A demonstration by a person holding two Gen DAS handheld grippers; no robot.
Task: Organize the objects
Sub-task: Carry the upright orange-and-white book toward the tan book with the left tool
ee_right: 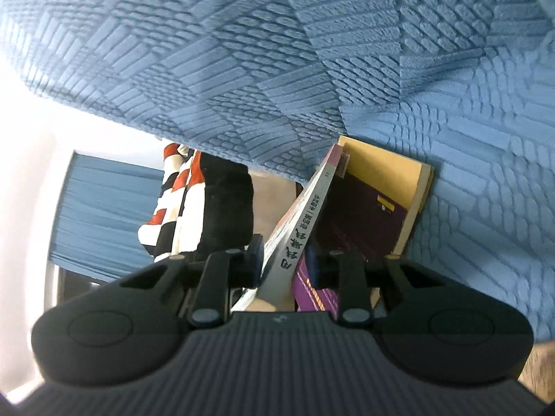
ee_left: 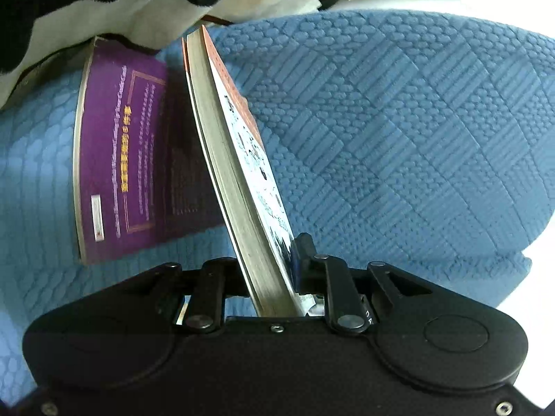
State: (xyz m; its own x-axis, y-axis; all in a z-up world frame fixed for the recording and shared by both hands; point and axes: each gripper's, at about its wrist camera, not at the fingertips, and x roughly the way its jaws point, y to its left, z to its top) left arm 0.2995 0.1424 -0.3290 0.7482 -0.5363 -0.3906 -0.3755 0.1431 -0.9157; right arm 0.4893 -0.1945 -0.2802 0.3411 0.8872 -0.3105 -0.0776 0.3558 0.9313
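Nearby, each hand-held gripper, left and right, clamps the tilted book; a purple book lies flat just beside it on the blue bedspread.

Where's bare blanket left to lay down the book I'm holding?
The widest bare patch of blue quilted blanket lies right of the held book in the left wrist view, running to the blanket's edge. Left is crowded: the purple book lies flat there, with black-and-white fabric bunched just beyond it.
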